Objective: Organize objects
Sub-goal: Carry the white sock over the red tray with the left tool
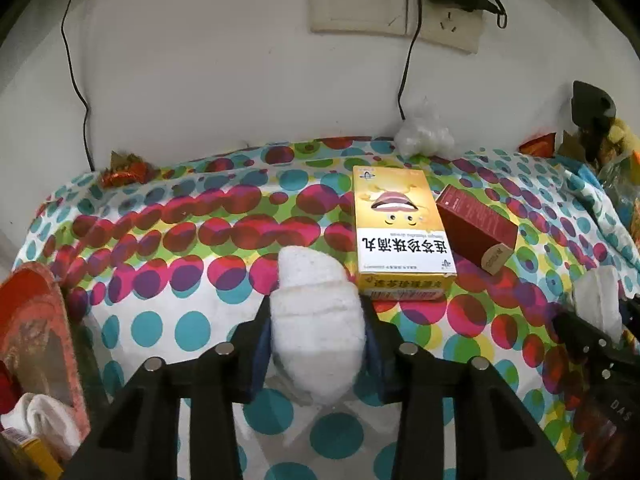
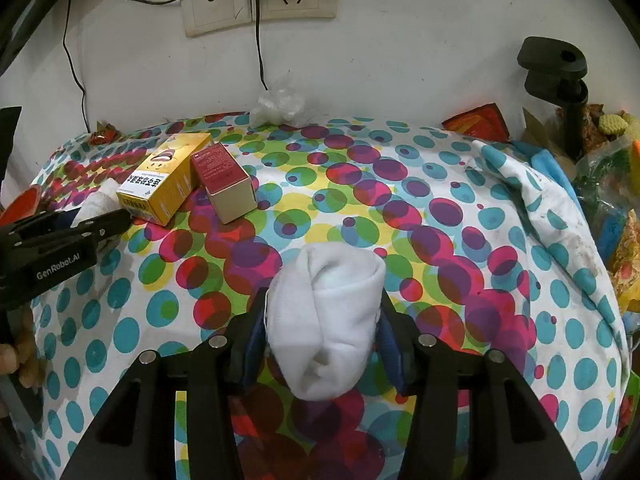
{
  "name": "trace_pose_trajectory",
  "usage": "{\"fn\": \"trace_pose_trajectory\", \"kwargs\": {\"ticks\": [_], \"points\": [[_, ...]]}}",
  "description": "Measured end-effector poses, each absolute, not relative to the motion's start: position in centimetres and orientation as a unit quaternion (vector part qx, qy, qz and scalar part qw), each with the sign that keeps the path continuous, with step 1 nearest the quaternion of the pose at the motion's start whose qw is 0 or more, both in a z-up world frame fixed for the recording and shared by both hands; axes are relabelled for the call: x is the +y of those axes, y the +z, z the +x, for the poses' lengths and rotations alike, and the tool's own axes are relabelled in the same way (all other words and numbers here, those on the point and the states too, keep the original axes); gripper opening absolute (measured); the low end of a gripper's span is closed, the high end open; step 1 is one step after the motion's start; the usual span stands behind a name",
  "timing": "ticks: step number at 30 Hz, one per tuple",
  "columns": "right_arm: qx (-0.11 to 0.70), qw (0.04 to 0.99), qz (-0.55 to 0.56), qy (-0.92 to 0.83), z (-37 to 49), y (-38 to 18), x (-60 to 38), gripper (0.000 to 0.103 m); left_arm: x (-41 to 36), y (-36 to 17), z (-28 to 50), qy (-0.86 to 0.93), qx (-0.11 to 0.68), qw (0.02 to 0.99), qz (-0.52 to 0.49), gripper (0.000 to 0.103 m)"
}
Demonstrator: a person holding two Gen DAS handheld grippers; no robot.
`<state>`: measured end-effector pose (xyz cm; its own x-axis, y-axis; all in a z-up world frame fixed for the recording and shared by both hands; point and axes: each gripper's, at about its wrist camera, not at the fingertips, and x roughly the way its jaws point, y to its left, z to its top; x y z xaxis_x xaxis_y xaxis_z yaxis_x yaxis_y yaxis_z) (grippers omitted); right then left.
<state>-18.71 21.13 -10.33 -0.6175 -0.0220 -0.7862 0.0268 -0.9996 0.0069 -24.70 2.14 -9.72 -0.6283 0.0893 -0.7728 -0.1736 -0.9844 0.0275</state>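
White rolls: two rolled white socks, one in each gripper, both over the dotted cloth [image 2: 460, 184] on the table.
Left gripper [image 1: 318, 312]: fingers narrowed onto a sock roll [image 1: 316, 320] that sits just beside the yellow box [image 1: 400, 232]; the pads press its sides.
Right gripper [image 2: 322, 320]: fingers hold the other sock roll [image 2: 324, 320], well apart from the boxes, over the middle of the cloth.
Boxes: the yellow box and a red box [image 2: 224, 176] lie side by side near the wall.
Step in hand: likely gathering the socks, both now gripped.
Next move: probably carry each roll to one common spot; which spot I cannot tell. Lift clear first, since soft rolls may unravel or drag on the cloth.
Risk: the left roll could nudge the yellow box.
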Motion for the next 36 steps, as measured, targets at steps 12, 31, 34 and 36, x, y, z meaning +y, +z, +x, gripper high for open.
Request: {"fn": "trace_pose_trajectory", "kwargs": {"ticks": [12,31,34,36], "points": [[0.003,0.013,0.437,-0.899,-18.7,-10.3,21.2,0.048,2.0,-9.1,-22.7,0.910,0.062,0.071,-0.405,0.038],[0.002,0.011,0.438,-0.899,-18.8,-10.2,21.1,0.048,3.2,-7.7,-19.8,0.916,0.078,0.085,-0.383,0.038],[0.002,0.011,0.438,-0.899,-18.8,-10.2,21.0,0.048,3.3,-7.0,-18.6,0.915,0.086,0.087,-0.384,0.038],[0.002,0.011,0.438,-0.899,-18.8,-10.2,21.0,0.048,3.2,-6.4,-17.7,0.913,0.084,0.097,-0.387,0.038]]}}
